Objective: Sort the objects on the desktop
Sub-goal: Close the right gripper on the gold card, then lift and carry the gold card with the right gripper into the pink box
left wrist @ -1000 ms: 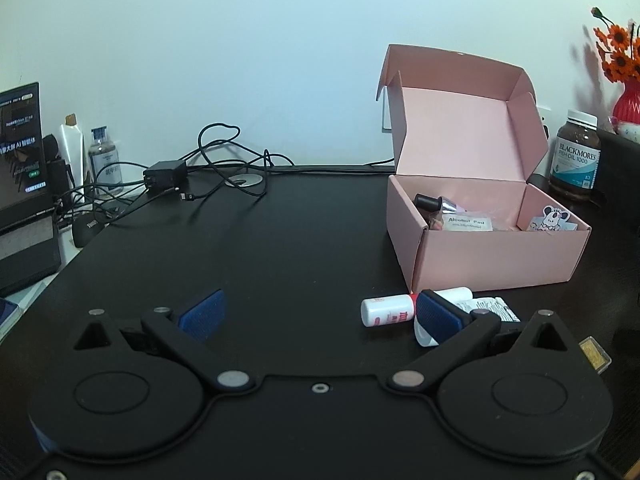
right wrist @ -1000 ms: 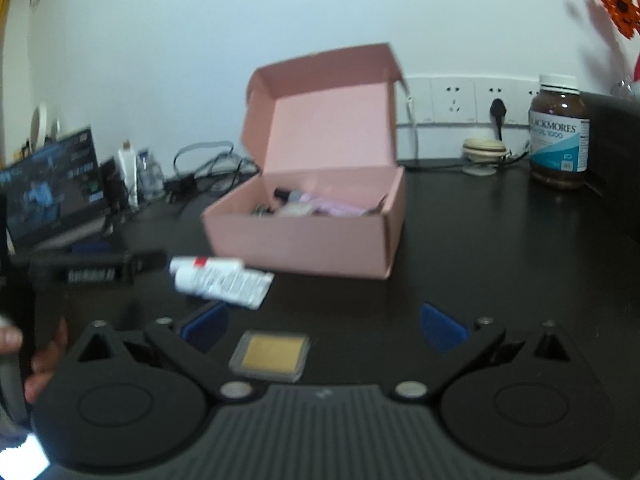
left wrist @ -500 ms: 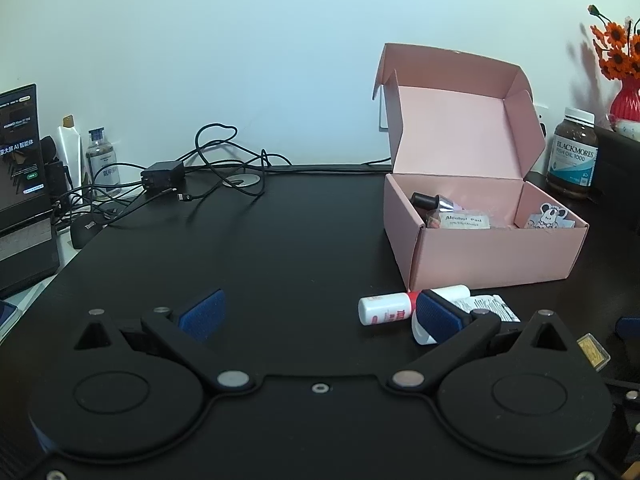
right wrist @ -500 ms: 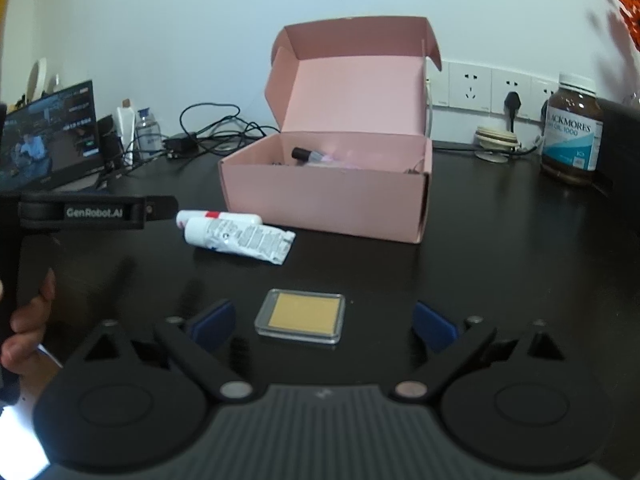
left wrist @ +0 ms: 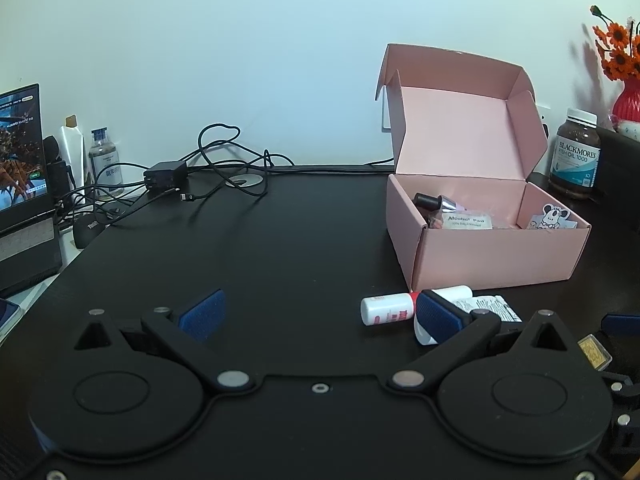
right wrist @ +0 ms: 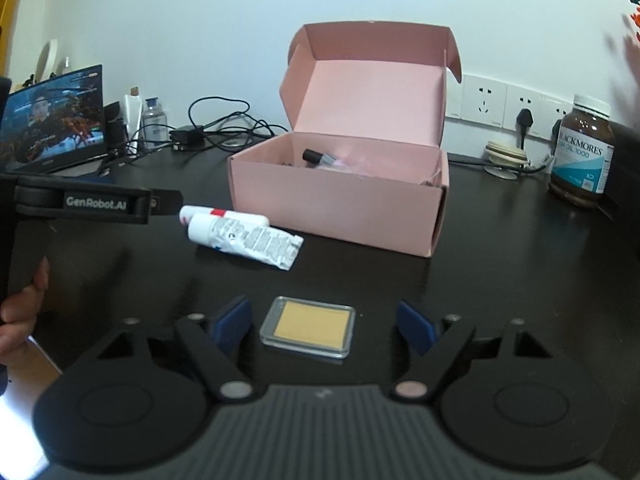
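Spanning both views: black surface [right wrist: 500, 248]. Open pink cardboard box [right wrist: 340, 200] at its far side, lid up, small items inside. Right gripper [right wrist: 323, 322]: jaws just been closing, blue pads flanking clear square case [right wrist: 308, 326] with tan insert, gap visible each side, not pressing. Left gripper [left wrist: 320, 314]: jaws wide, nothing between, hovering low over surface. Crumpled white tube [right wrist: 244, 240] lying just before box, touching small white bottle [left wrist: 386, 310] with red label beside it.
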`<action>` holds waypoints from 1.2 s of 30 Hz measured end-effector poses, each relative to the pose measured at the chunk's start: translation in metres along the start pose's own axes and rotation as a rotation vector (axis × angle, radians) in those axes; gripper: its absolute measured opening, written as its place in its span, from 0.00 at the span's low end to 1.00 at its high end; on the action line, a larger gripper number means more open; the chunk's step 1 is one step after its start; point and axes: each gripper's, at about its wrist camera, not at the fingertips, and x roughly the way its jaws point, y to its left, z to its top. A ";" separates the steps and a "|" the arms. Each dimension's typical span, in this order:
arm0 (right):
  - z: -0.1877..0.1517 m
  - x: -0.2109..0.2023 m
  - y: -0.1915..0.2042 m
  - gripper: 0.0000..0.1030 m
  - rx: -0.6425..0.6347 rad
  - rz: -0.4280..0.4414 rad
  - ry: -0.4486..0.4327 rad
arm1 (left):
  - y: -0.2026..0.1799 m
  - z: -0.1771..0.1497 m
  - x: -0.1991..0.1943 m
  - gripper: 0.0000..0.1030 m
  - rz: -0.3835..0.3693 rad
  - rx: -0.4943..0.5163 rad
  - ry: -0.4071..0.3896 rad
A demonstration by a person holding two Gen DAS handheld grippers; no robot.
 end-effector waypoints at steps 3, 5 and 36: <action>-0.001 -0.002 -0.001 0.71 -0.003 -0.003 -0.005 | -0.001 0.000 0.000 1.00 0.001 0.004 0.001; -0.002 -0.003 -0.002 0.63 0.001 -0.001 -0.009 | -0.001 0.000 0.000 1.00 0.001 0.007 0.002; 0.052 -0.039 -0.033 0.45 0.055 0.023 -0.241 | 0.004 0.002 0.007 1.00 -0.009 -0.030 0.046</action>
